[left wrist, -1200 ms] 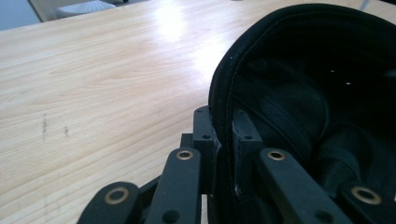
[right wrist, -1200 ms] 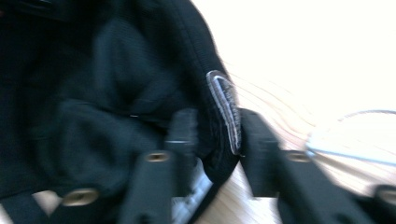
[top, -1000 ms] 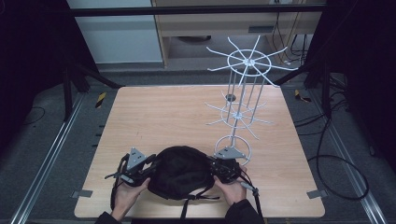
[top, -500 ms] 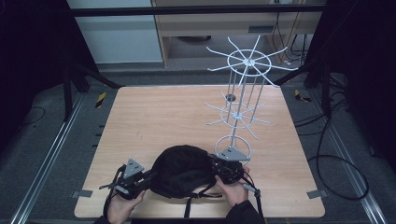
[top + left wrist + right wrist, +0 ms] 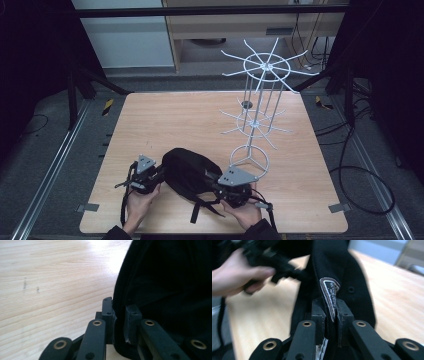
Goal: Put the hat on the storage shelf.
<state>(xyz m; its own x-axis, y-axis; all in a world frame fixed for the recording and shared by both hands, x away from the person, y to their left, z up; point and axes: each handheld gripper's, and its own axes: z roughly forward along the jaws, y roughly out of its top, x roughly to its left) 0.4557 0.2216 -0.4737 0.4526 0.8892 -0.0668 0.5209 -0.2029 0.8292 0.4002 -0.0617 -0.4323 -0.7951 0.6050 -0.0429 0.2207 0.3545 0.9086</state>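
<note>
A black cap [image 5: 190, 172] sits near the table's front edge, held between both grippers. My left gripper [image 5: 157, 176] is at the cap's left side. Its jaws have just been closing, and in the left gripper view the left gripper [image 5: 119, 315] pinches the cap's [image 5: 170, 290] rim fabric. My right gripper [image 5: 221, 189] is at the cap's right side. In the right gripper view the right gripper [image 5: 331, 312] is shut on a black band of the cap [image 5: 352, 290] beside a small sewn label [image 5: 329, 290]. A black strap [image 5: 197, 212] hangs from the cap toward the front edge.
A white wire display rack [image 5: 260, 100] with two tiers of spokes stands on the wooden table [image 5: 175, 120] at the right; its round base ring [image 5: 250, 160] lies just behind my right gripper. Cables trail from both grippers over the front edge.
My left gripper dipped toward the front left corner, then came back and closed on the cap's left edge. The cap and my right gripper have risen a little.
</note>
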